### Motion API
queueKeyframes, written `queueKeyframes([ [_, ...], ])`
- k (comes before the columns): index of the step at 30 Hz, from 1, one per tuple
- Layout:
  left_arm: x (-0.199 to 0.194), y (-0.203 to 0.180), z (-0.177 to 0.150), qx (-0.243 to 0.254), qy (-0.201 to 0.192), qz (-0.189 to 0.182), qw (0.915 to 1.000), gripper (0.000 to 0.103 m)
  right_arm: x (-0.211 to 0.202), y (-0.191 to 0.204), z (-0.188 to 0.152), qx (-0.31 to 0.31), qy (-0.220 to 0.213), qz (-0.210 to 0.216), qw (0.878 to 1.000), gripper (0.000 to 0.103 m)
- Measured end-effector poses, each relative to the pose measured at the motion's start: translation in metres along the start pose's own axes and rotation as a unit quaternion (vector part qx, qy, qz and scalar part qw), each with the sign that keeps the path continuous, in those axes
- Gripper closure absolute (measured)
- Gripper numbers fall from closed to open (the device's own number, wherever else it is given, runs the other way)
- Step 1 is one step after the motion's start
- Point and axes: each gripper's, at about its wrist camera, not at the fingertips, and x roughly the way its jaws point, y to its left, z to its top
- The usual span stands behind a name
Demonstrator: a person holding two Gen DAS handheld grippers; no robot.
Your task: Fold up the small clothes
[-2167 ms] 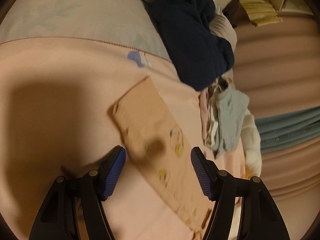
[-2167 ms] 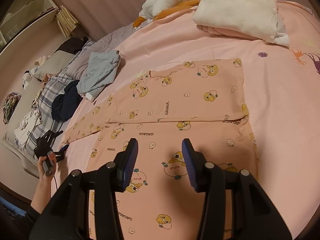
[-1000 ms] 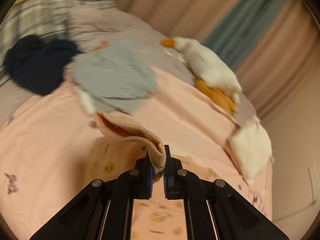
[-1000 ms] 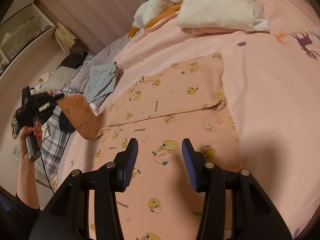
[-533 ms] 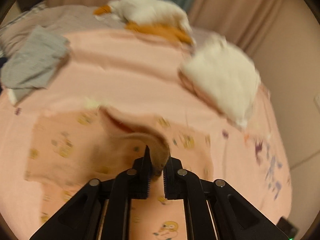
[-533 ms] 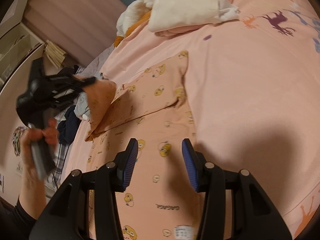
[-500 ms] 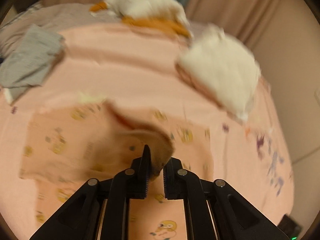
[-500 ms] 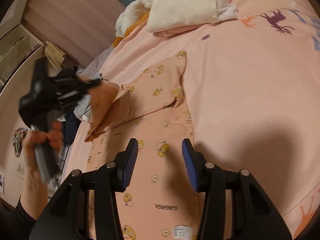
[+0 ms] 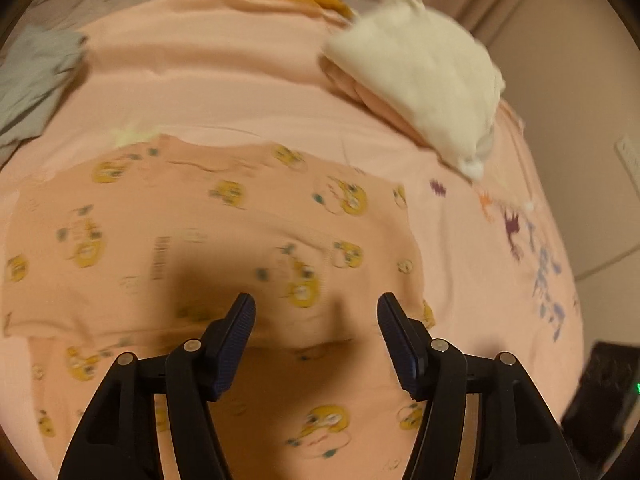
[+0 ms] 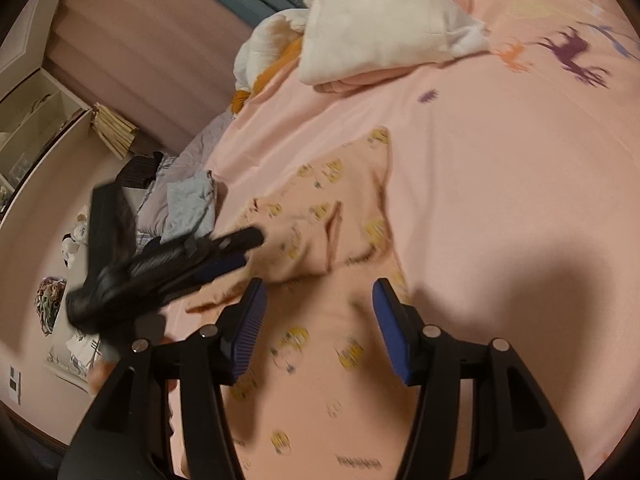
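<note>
Here: bed (image 9: 248,80), pink sheet, carrying all items. Peach pyjama garment (image 9: 168,232) with yellow cartoon print, spread flat mid-bed, both sleeves folded across its body. White folded blanket (image 9: 420,72), far corner. Grey cloth (image 9: 32,76), left edge. Left tool (image 9: 316,320) and right tool (image 10: 320,312): jaws opening, nothing between them, poised over the garment.

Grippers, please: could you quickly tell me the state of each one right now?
Left gripper: jaws opening, nothing between them, above the pink garment.
Right gripper: jaws opening, holding nothing.
</note>
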Motion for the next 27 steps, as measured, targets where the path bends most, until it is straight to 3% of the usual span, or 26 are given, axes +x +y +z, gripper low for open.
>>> queueKeyframes([
  [6, -0.037, 0.065, -0.018, -0.05, -0.032, 0.024, 0.9979, 0.04, 0.052, 0.022, 0.028, -0.035, 0.027, -0.019, 0.999, 0.048],
  [9, -0.059, 0.103, -0.029, -0.082, -0.049, 0.039, 0.9946, 0.04, 0.089, 0.025, 0.037, -0.06, 0.048, -0.079, 0.994, 0.052],
  [11, -0.075, 0.13, -0.038, -0.108, -0.059, 0.049, 0.9912, 0.04, 0.115, 0.024, 0.038, -0.073, 0.07, -0.124, 0.987, 0.06],
  [14, -0.095, 0.163, -0.048, -0.146, -0.076, 0.06, 0.9846, 0.04, 0.128, 0.038, 0.037, -0.117, 0.065, -0.151, 0.98, 0.076],
  [15, -0.098, 0.169, -0.05, -0.153, -0.079, 0.064, 0.9829, 0.04, 0.131, 0.044, 0.036, -0.132, 0.067, -0.153, 0.977, 0.087],
  [16, -0.102, 0.178, -0.052, -0.163, -0.082, 0.07, 0.9807, 0.04, 0.133, 0.049, 0.036, -0.144, 0.069, -0.155, 0.975, 0.096],
  [20, -0.11, 0.206, -0.058, -0.202, -0.088, 0.071, 0.9728, 0.04, 0.12, 0.073, 0.043, -0.195, 0.042, -0.16, 0.967, 0.097],
  [24, -0.11, 0.212, -0.06, -0.21, -0.092, 0.064, 0.9712, 0.039, 0.082, 0.081, 0.066, -0.181, -0.014, -0.151, 0.972, 0.097],
  [27, -0.104, 0.209, -0.058, -0.206, -0.089, 0.057, 0.9728, 0.04, 0.072, 0.068, 0.075, -0.174, -0.013, -0.175, 0.969, 0.097],
])
